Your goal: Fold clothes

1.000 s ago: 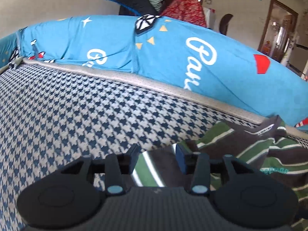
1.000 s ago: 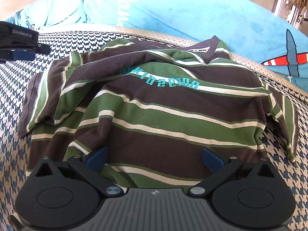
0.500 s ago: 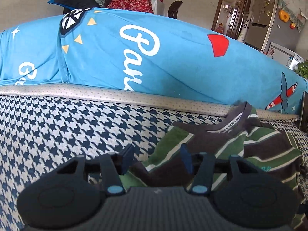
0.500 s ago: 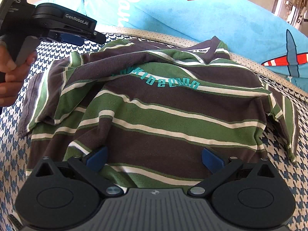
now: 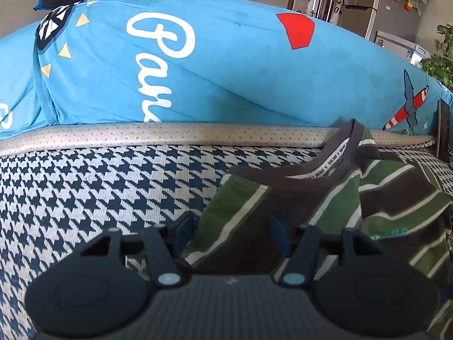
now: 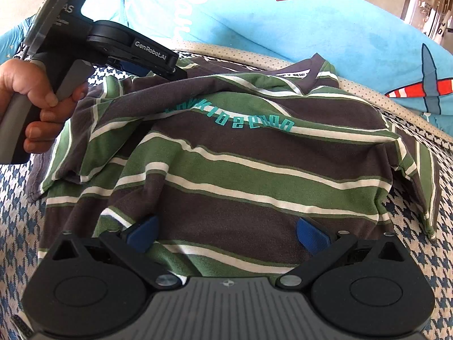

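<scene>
The left gripper (image 5: 232, 232), jaws opening, straddles the green-and-brown striped cotton shirt's (image 6: 240, 164) shoulder; the right gripper (image 6: 226, 235) gapes empty. The released fold may spring back.

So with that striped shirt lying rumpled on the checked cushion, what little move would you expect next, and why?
Probably the left gripper eases down and closes on the striped shirt near its shoulder. Its jaws are opening with a fold of the cloth between them, unpinched. The right gripper is open over the hem, so neither holds cloth yet.
</scene>
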The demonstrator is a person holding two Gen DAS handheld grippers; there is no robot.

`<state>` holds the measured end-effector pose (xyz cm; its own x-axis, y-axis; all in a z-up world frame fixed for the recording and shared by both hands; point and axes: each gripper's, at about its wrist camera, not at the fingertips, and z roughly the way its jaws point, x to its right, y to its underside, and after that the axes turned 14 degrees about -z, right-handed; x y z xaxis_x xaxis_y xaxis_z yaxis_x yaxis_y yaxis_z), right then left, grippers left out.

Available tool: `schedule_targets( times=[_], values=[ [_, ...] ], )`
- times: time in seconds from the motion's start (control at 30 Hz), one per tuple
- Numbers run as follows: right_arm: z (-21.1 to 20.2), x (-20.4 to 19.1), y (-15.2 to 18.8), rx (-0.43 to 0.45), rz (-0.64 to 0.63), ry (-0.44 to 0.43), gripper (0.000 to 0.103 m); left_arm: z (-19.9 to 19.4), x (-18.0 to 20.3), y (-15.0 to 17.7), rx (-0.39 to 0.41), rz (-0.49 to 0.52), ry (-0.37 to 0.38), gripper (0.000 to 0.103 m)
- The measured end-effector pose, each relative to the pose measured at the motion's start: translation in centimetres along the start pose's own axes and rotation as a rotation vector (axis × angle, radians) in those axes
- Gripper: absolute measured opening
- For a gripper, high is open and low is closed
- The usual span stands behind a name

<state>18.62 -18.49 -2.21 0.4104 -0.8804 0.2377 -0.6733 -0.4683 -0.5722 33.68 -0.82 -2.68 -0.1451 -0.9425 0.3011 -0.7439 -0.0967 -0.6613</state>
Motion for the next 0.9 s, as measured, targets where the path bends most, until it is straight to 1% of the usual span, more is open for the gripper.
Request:
schedule_targets(
  times=[0.03, 0.1, 0.13, 0.2, 0.27, 0.33, 0.43, 0.5, 0.57, 0.67, 0.77, 0.83, 0.87, 0.9],
  values=[
    [0.0, 0.0, 0.0, 0.000, 0.000, 0.000, 0.103, 0.0, 0.0, -0.1, 0.000, -0.003, 0.008, 0.057],
    [0.0, 0.0, 0.0, 0.001, -0.001, 0.000, 0.103, 0.1, 0.1, -0.3, -0.001, -0.008, 0.020, 0.053],
    [0.0, 0.0, 0.0, 0.001, -0.001, 0.000, 0.103, 0.2, 0.2, -0.3, 0.000, -0.002, 0.014, 0.049],
    [0.1, 0.0, 0.0, 0.002, -0.002, 0.000, 0.103, 0.4, 0.5, -0.2, -0.001, 0.016, 0.010, 0.039],
    [0.1, 0.0, 0.0, 0.002, -0.002, -0.001, 0.103, 0.5, 0.8, -0.1, -0.009, 0.039, 0.025, 0.020],
    [0.1, 0.0, 0.0, 0.003, -0.002, 0.000, 0.103, 0.6, 1.4, 0.1, -0.008, 0.075, 0.029, 0.012],
    [0.2, 0.0, 0.0, 0.004, -0.002, 0.001, 0.103, 0.6, 2.3, 0.6, 0.013, 0.139, -0.005, 0.009],
    [0.2, 0.0, 0.0, 0.004, -0.001, 0.001, 0.103, 0.6, 2.8, 0.7, 0.027, 0.160, -0.024, 0.008],
    [0.2, 0.1, 0.0, 0.004, -0.002, 0.000, 0.103, 0.3, 3.4, 0.8, 0.060, 0.201, -0.061, 0.007],
    [0.3, 0.1, 0.0, 0.004, -0.001, 0.000, 0.103, -0.5, 4.8, 0.7, 0.147, 0.291, -0.141, 0.007],
    [0.2, 0.0, -0.1, 0.000, 0.005, 0.003, 0.103, -1.2, 6.5, 0.2, 0.258, 0.368, -0.211, 0.007],
    [0.1, 0.0, -0.2, -0.004, 0.011, 0.006, 0.103, -1.2, 7.9, 0.3, 0.347, 0.462, -0.290, 0.007],
    [0.0, 0.0, -0.1, -0.003, 0.009, 0.006, 0.103, -1.1, 8.5, 0.3, 0.383, 0.493, -0.319, 0.007],
    [0.0, 0.0, -0.1, -0.003, 0.007, 0.007, 0.103, -0.9, 8.8, 0.2, 0.402, 0.494, -0.330, 0.007]
  ],
)
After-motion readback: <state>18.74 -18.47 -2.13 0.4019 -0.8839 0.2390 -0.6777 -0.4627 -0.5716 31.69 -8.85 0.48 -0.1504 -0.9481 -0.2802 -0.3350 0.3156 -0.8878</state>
